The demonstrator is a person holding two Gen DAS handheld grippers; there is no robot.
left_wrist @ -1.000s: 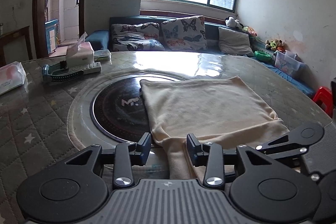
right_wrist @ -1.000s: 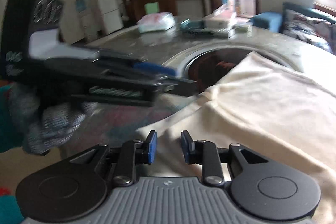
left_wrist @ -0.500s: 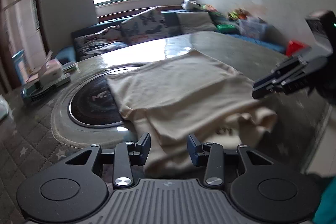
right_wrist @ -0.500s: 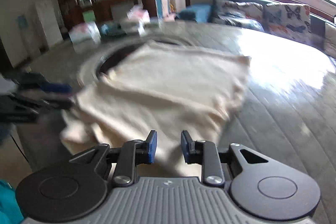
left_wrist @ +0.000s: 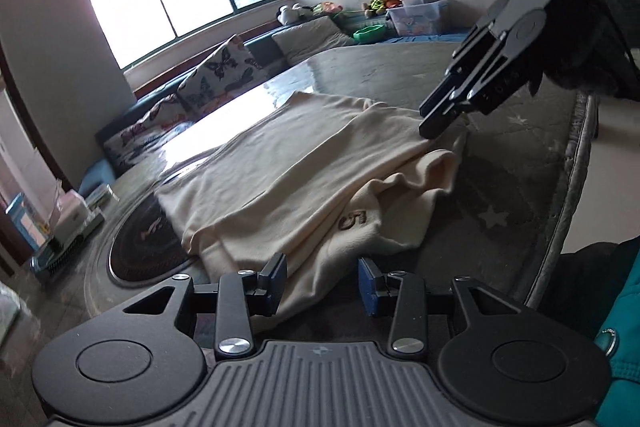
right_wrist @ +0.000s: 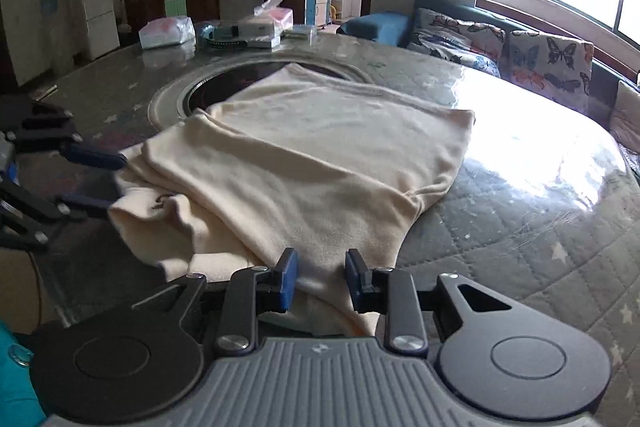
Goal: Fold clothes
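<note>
A cream garment (right_wrist: 320, 163) lies partly folded on the quilted surface (right_wrist: 520, 227); the left gripper (left_wrist: 322, 281) and right gripper (right_wrist: 318, 279) flank its near corners, jaws parted, holding nothing.

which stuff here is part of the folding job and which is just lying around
Job: cream garment; left tongs, open; right tongs, open.

Lying about: tissue box; plastic packet; butterfly cushions; toy bin.
</note>
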